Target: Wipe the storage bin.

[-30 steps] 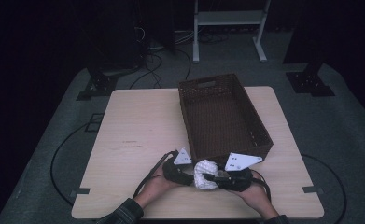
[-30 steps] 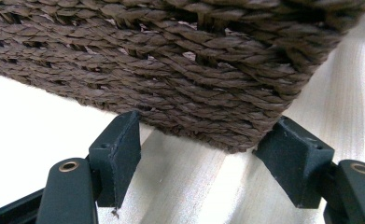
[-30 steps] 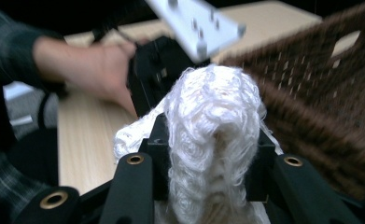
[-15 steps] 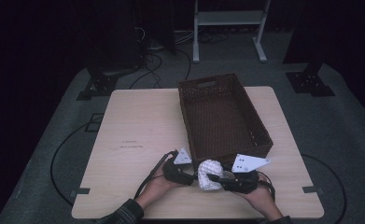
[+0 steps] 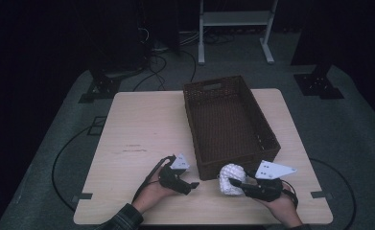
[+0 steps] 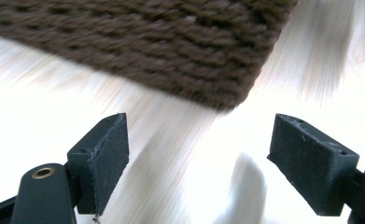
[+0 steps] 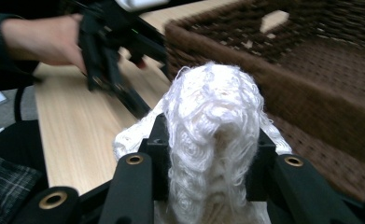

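No readable text, labels or nos. anywhere; faint dark marks on table [image 5: 132, 148] near its left edge, too small to read.

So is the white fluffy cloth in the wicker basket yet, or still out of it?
Out. The white cloth is bunched in the right gripper over the table, just outside the basket's near wall; what shows of the basket's inside is bare.
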